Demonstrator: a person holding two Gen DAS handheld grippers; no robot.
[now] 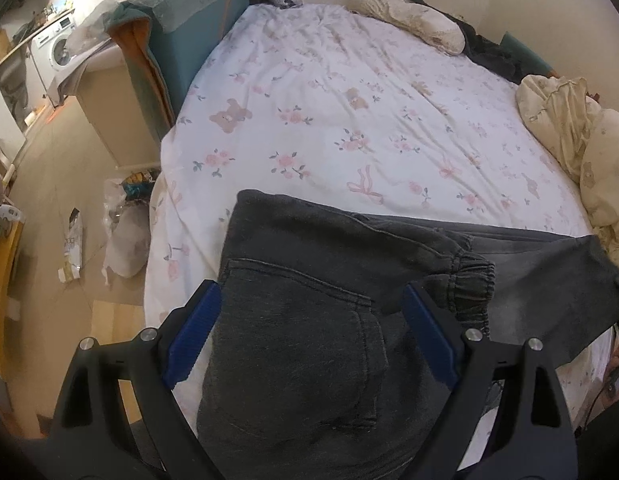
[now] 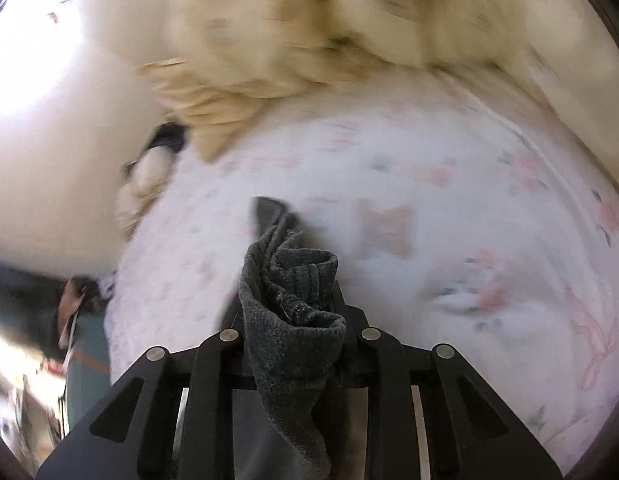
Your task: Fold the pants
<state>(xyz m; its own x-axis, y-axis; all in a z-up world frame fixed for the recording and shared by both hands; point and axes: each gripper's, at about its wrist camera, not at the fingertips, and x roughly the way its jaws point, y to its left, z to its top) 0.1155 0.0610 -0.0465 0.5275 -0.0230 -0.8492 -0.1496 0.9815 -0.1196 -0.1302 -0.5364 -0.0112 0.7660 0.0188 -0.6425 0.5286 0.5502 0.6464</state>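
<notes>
Dark grey pants (image 1: 309,280) lie on the floral bed sheet (image 1: 329,112) near the front edge, a back pocket facing up and an elastic cuff (image 1: 469,280) folded over onto them. My left gripper (image 1: 309,308) is open, its blue pads (image 1: 193,332) spread either side of the pocket area. My right gripper (image 2: 293,300) is shut on a bunched fold of the pants (image 2: 293,312) and holds it above the sheet (image 2: 429,200); that view is motion-blurred.
A cream duvet (image 1: 569,128) is bunched at the bed's right side and fills the top of the right wrist view (image 2: 309,40). A pillow (image 1: 409,16) lies at the head. A teal headboard (image 1: 181,40), bags on the floor (image 1: 125,240) and a washing machine (image 1: 57,48) stand left.
</notes>
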